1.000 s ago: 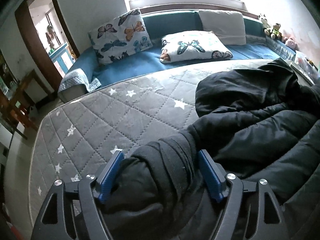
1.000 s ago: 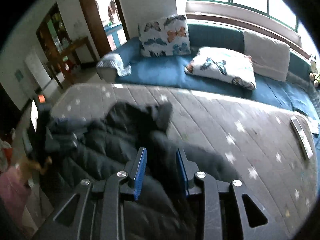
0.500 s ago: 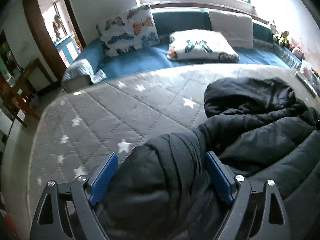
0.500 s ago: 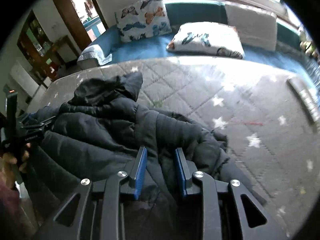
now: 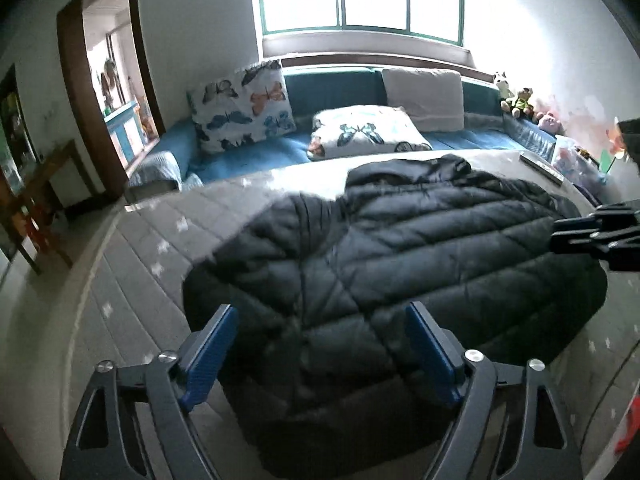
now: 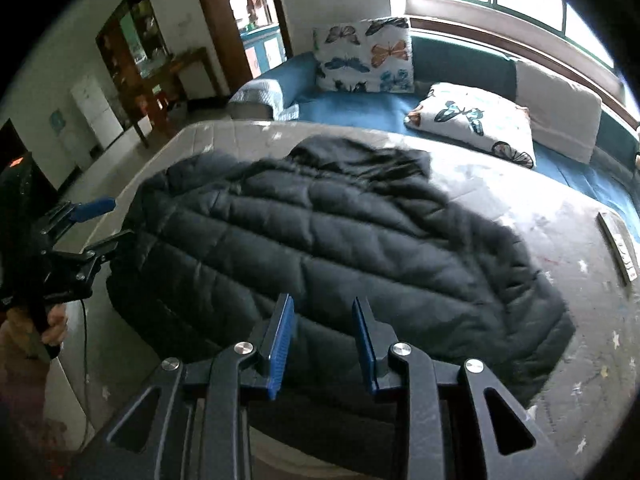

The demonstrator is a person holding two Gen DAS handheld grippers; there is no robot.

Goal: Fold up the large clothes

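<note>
Jacket (image 5: 420, 248) hem cut off, edges blurred

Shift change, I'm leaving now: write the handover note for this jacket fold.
Left gripper: open wide over the jacket's left corner. Its jaws just closed a little, nothing pinched.
Right gripper: narrowly open over the near edge, no fabric bunched between its jaws.
Black puffer jacket: spread on the grey star mat, hood toward the sofa.
Done: laid out; no sleeve sticks out, so they seem folded in.
Left: probably fold the body over and square it.
</note>
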